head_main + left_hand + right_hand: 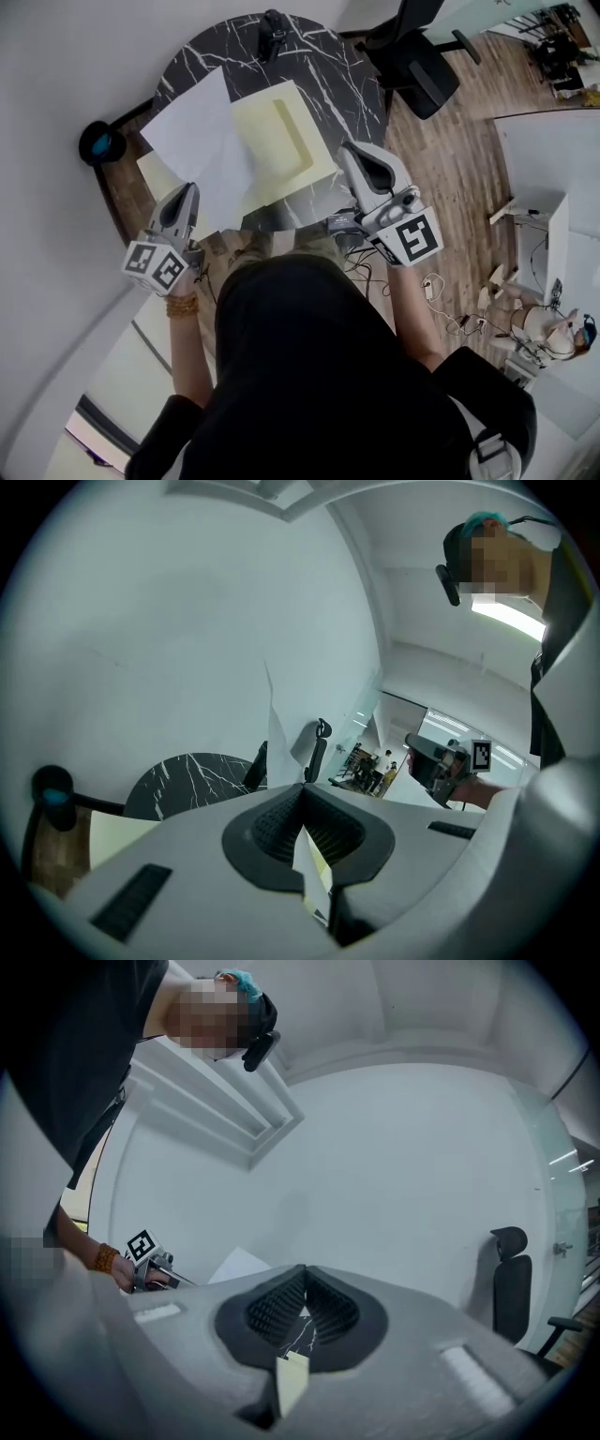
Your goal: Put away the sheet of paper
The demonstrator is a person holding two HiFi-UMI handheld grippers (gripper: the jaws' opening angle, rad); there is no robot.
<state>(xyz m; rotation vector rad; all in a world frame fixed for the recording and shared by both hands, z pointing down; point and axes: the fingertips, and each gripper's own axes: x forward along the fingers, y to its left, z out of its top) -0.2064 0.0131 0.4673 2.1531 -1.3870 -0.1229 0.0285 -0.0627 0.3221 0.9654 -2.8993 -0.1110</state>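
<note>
White sheet of paper [202, 141] held tilted, corner pinched in left hand-held gripper [190, 193].

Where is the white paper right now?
The sheet of paper is at the head view's left, above the marble table, pinched by the left gripper and overlapping the yellow folder.

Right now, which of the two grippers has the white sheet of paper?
The left gripper: its jaws are pinched on the sheet of paper. The right gripper grips the pale yellow tray's edge instead.
</note>
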